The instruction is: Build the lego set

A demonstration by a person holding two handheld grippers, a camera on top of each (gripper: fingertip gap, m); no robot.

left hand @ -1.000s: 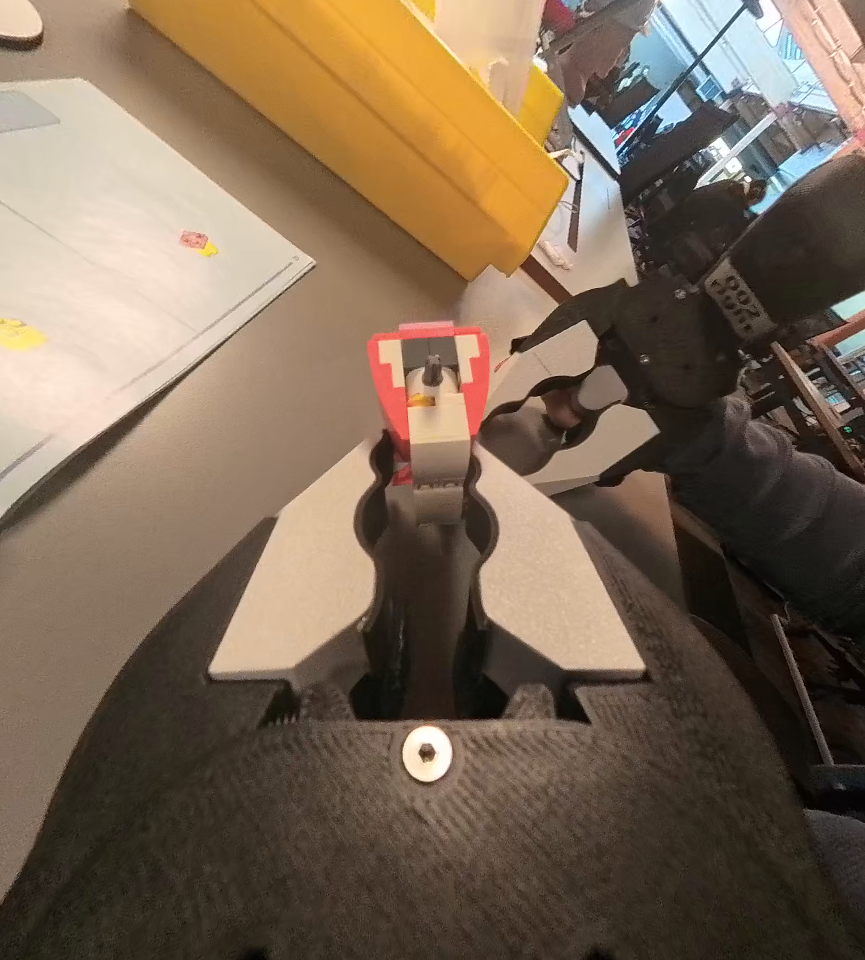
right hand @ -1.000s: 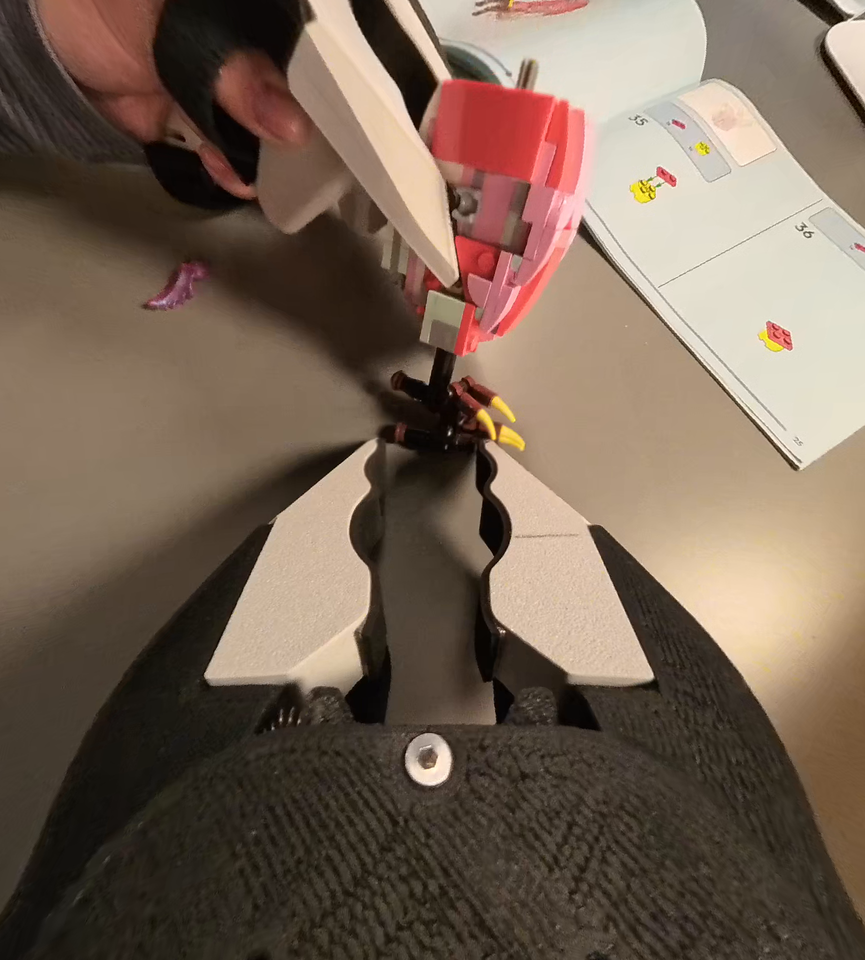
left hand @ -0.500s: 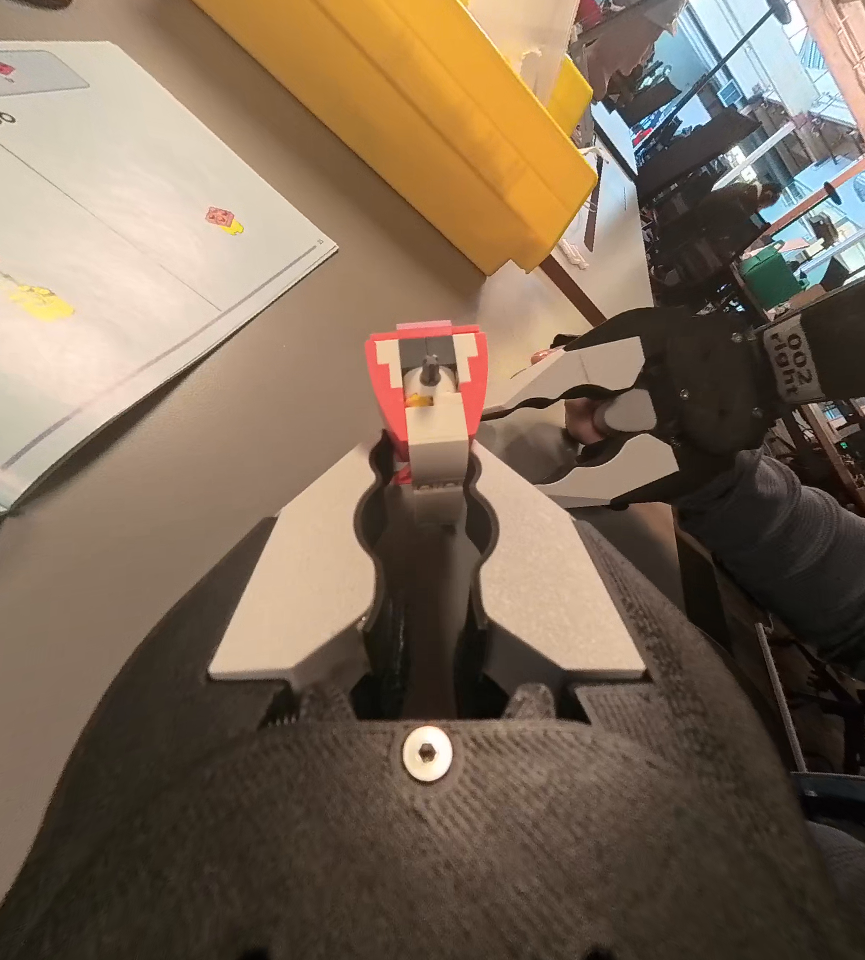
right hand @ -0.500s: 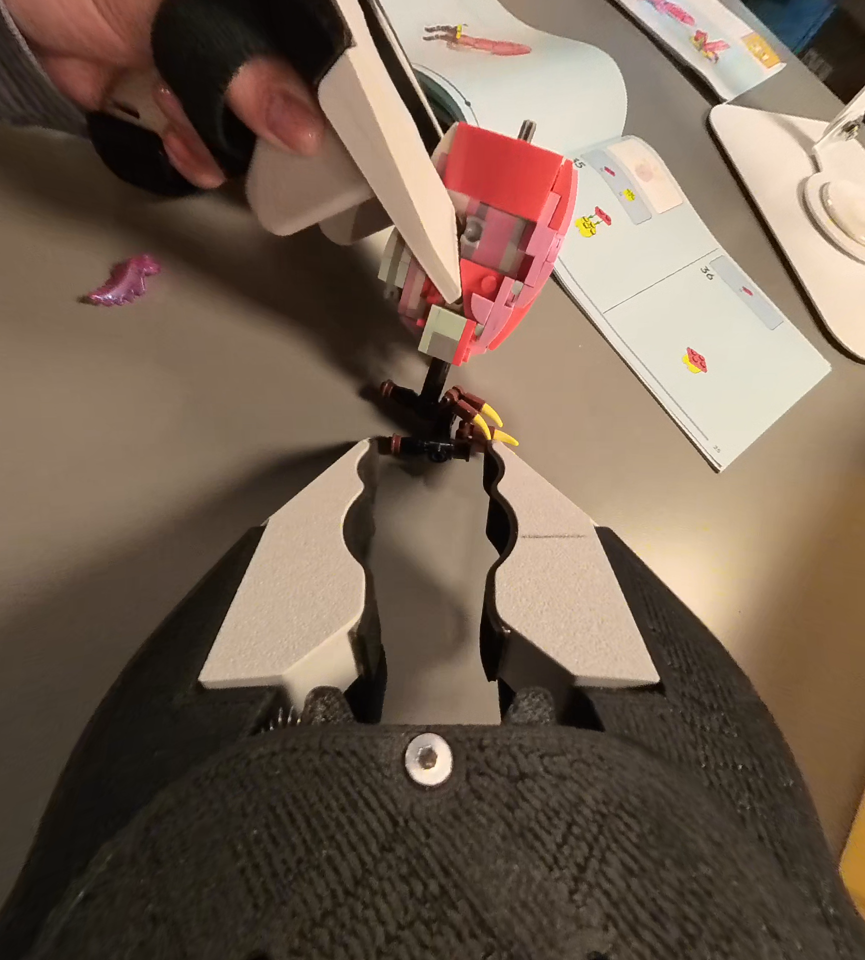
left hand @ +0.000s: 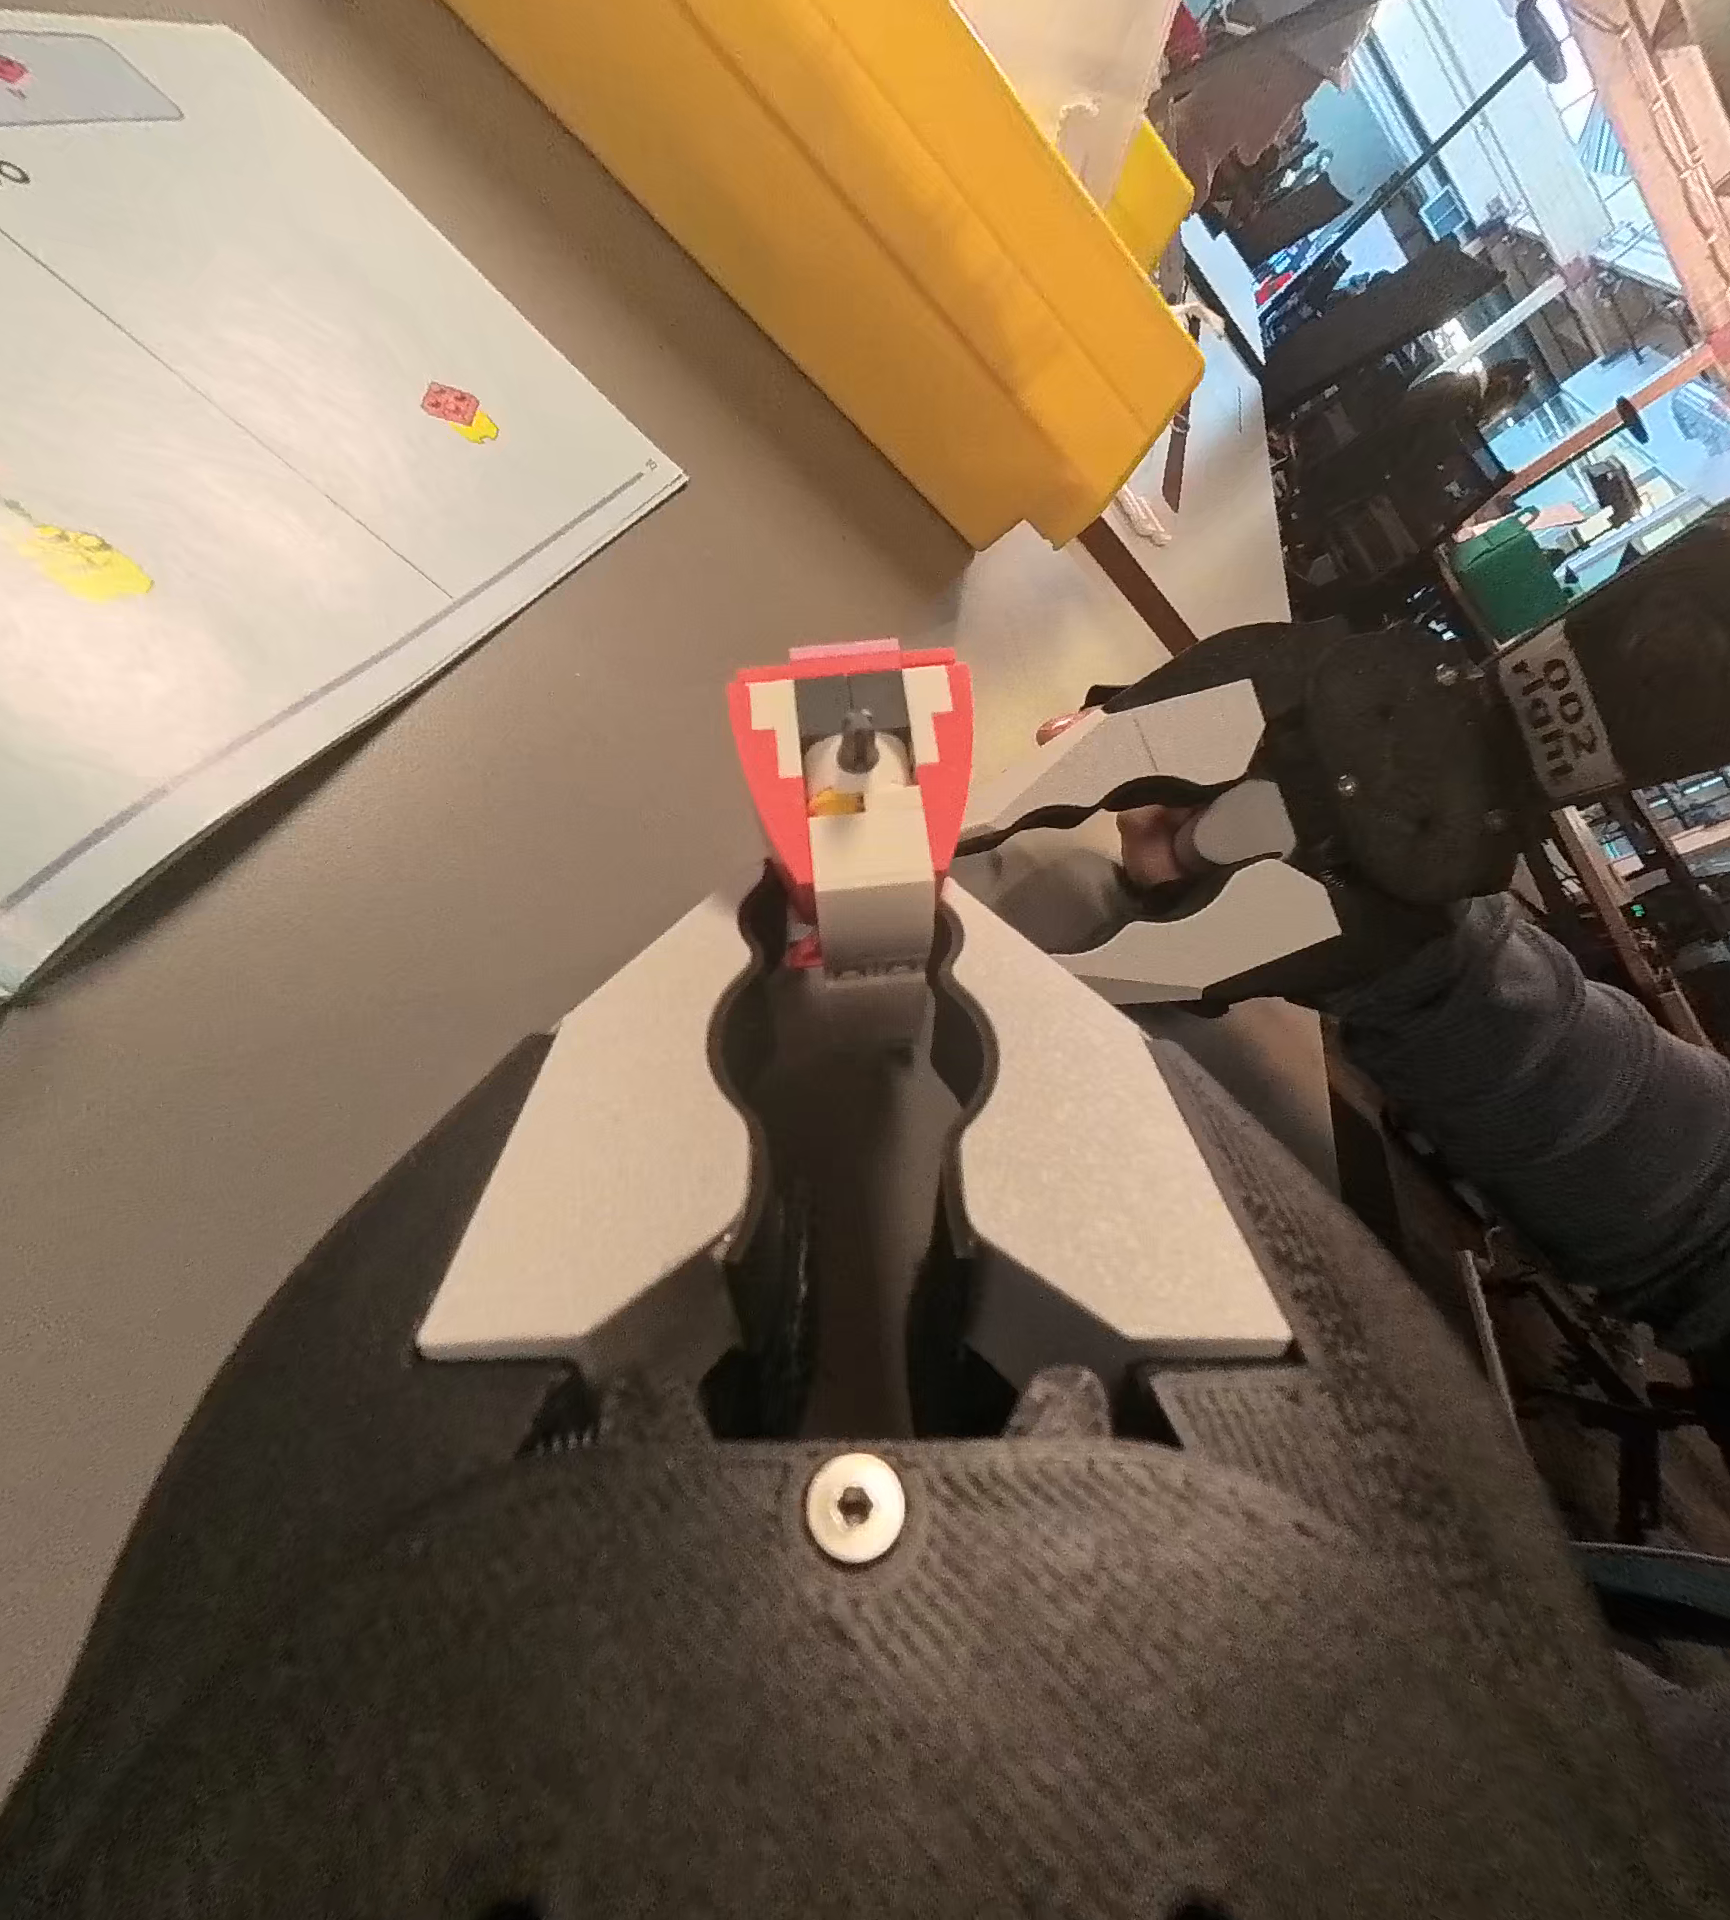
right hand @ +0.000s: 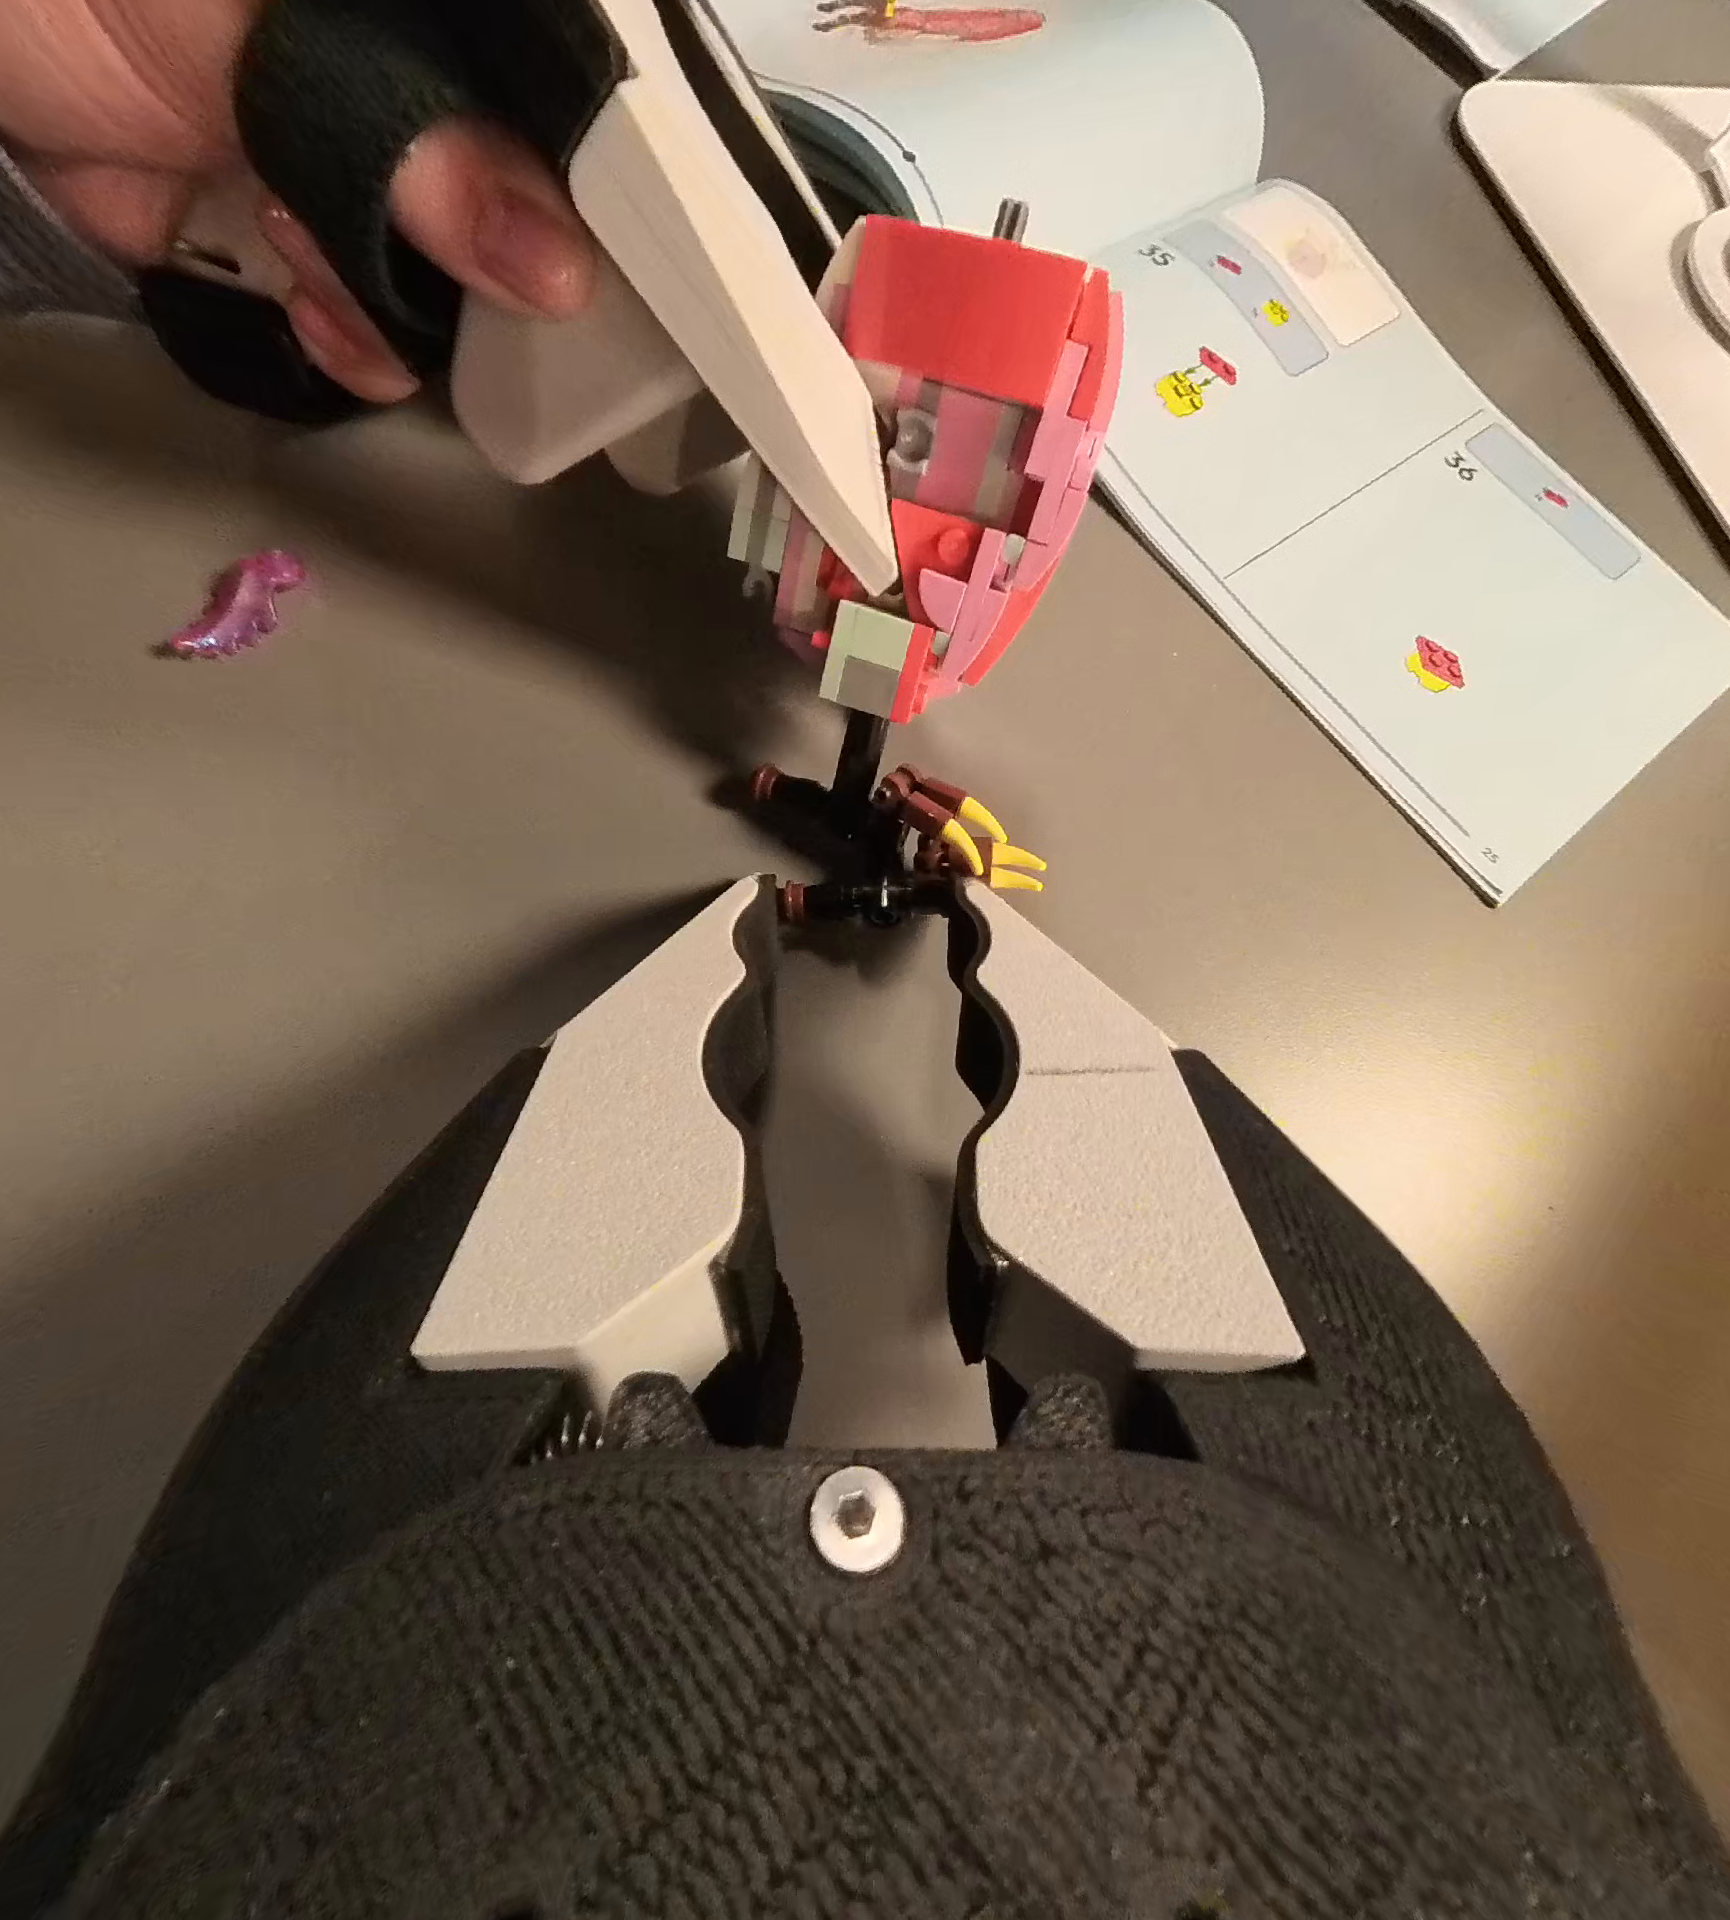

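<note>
Left tongs [left hand: 866, 925]: clamped on the red-and-pink brick bird body [right hand: 975, 457], held above the counter [right hand: 321, 935].
Right tongs [right hand: 866, 904]: pinched on the dark clawed foot assembly [right hand: 902, 831], directly below the body, leg stem upright.
Nearby: instruction booklet [right hand: 1412, 540] to the right.

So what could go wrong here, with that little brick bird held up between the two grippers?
The left gripper grips the red and pink brick bird only at one end, so the body might twist. The right gripper pinches the thin black foot bar near the yellow claws; those small parts could pop off. A dropped piece might join the purple piece on the table.
</note>
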